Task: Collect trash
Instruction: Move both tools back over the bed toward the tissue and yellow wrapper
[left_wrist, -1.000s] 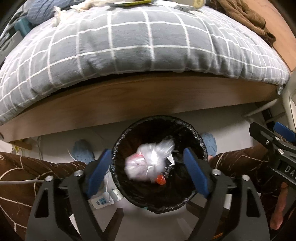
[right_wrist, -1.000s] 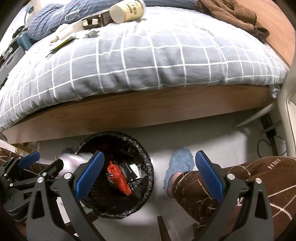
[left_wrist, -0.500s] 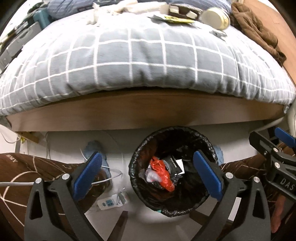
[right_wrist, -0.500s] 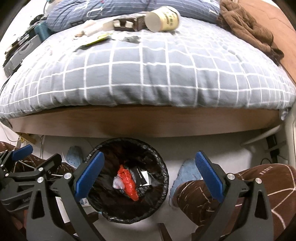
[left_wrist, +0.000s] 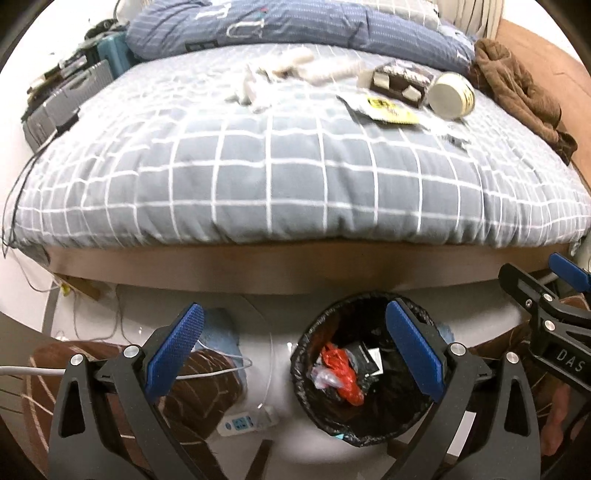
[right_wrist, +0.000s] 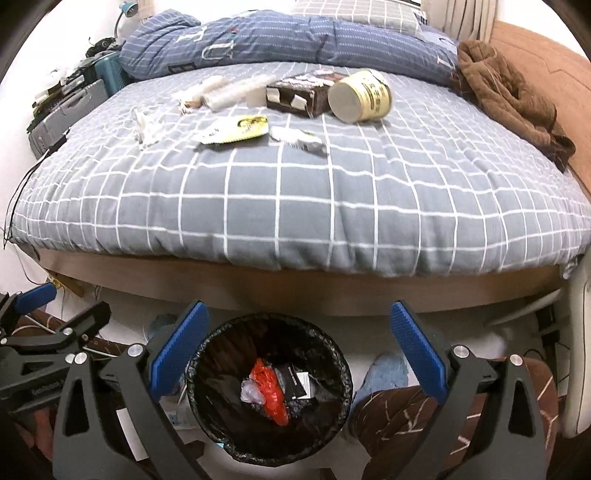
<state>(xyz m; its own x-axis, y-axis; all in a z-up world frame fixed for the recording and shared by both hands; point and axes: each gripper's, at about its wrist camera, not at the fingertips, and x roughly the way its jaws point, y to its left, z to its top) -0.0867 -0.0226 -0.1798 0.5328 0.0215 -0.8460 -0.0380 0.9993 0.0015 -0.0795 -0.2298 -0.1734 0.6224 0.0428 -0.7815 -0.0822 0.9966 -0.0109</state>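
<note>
Left gripper (left_wrist: 293, 356): I've just spread its jaws wide, nothing between them now.
Clear bag (left_wrist: 325, 378): dropped into the bin (left_wrist: 369, 435) (beside a red wrapper).
Right gripper (right_wrist: 295, 356): wide open, empty.
Remaining: cup (right_wrist: 360, 96), box (right_wrist: 295, 96), wrappers on the bed (right_wrist: 295, 206); I reach there next.

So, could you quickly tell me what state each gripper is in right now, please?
Left gripper: open, holding nothing; its jaws have just been opening.
Right gripper: open, holding nothing.
</note>
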